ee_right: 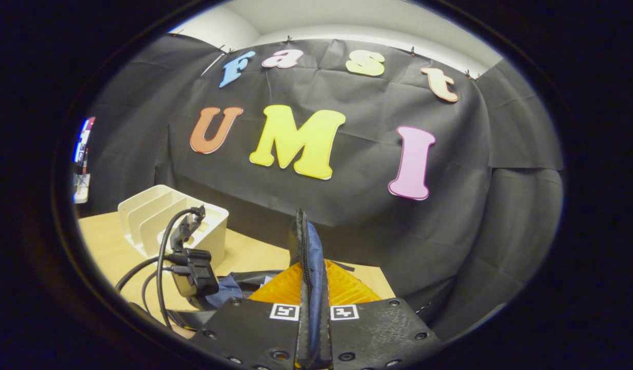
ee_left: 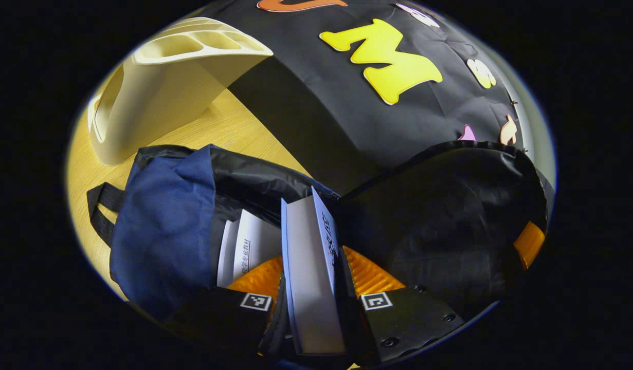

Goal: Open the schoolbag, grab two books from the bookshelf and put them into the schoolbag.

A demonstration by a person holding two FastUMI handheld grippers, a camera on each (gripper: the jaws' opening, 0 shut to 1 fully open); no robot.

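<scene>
Wooden table (ee_left: 213,128), empty bookshelf (ee_left: 162,87) behind schoolbag (ee_left: 162,231)

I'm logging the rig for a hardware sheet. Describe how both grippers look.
Left gripper: flat jaws fastened with round screws, each carrying a square black-and-white marker, with ribbed pads ahead. Right gripper: the same build and markers. In the right gripper view the left gripper's dark body trails looping black cables.

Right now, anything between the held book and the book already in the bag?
Left gripper view: no object between the held book and the book already in the bag, just a dark gap of schoolbag lining.
</scene>
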